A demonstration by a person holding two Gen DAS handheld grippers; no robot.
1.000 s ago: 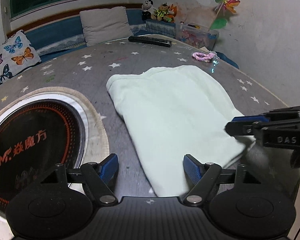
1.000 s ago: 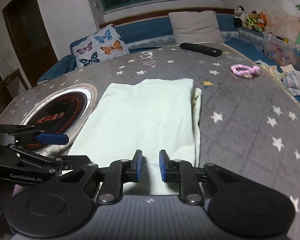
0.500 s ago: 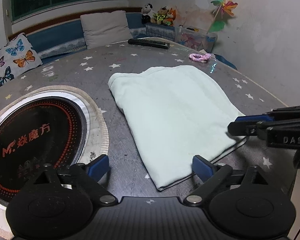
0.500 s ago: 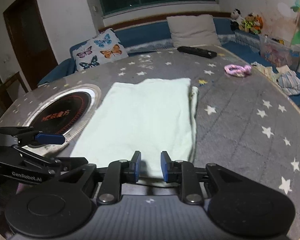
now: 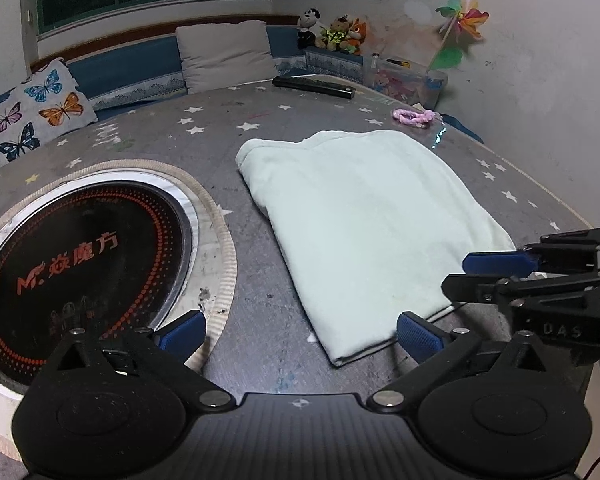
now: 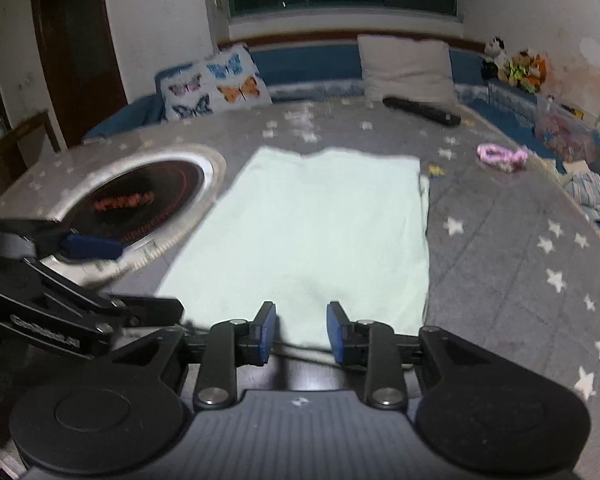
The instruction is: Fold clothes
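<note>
On the star-patterned bench [image 5: 228, 128], the left gripper [image 5: 300, 330] is standing spread wide and empty, its jaws just opening, near the folded pale-green cloth [image 5: 364, 224] at centre frame; the right gripper [image 6: 301, 330], slightly parted and opening, is releasing the near hem; both should back away low without dragging it.

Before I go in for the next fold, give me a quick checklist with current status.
1. Left gripper jaws wide, nothing between them after opening: ok.
2. Right gripper jaws part open, clear of cloth, just been opening: ok.
3. Pale green garment lying flat, folded, near edge showing: ok.
4. Garment clear of the round cooktop: ok.
5. Pink hair tie and remote off the garment: ok.
6. Edges aligned underneath: cannot tell.
</note>
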